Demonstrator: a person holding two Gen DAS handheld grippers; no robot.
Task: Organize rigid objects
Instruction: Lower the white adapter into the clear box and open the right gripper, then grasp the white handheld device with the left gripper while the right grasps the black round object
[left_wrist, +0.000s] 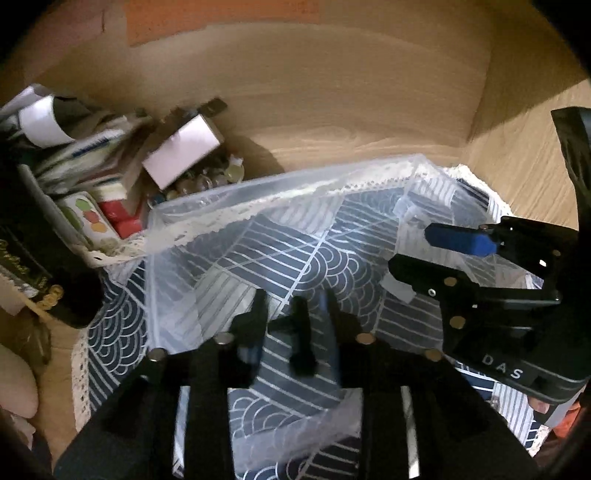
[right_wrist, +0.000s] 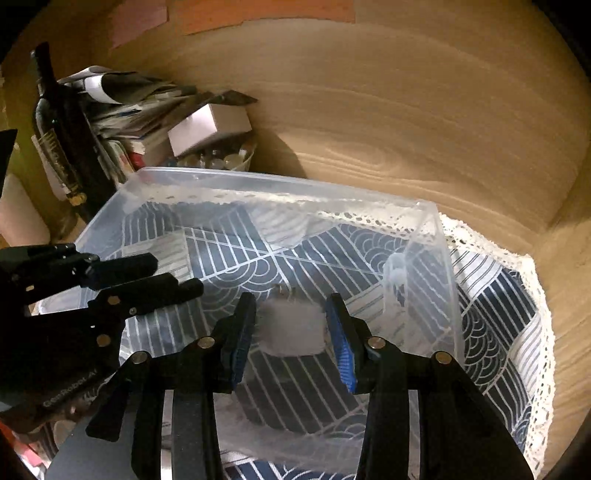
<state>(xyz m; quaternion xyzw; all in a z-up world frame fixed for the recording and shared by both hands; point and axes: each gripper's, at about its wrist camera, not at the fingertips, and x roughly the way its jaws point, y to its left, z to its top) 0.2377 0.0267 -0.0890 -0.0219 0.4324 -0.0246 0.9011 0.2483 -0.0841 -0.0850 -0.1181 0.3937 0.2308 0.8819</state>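
So there's this clear plastic bin (right_wrist: 258, 206) sitting on a navy-and-white patterned cloth (right_wrist: 495, 317) with a lace edge, on a wood-grain table (right_wrist: 406, 122). The bin is see-through and a bit frosted, so the wave and stripe pattern of the cloth shows right through the bottom and walls. Inside it, near the middle, there's a small pale squarish thing (right_wrist: 291, 326) — too blurry to say what it is.

The right tongs (right_wrist: 291, 332) hang over the bin with their blue-padded jaws spread wide, the pale thing sitting between them but not pinched. The left tongs (right_wrist: 173, 277) come in from the left side over the bin's near-left wall; jaws look nearly together, with nothing visible between them, though the left wrist view is too dark and smeared to be sure.

Toward the table's far-left corner there's a pile of clutter: a dark wine bottle (right_wrist: 55, 129), a white box (right_wrist: 208, 127), stacked papers (right_wrist: 129, 99) and a red box (left_wrist: 122, 218).
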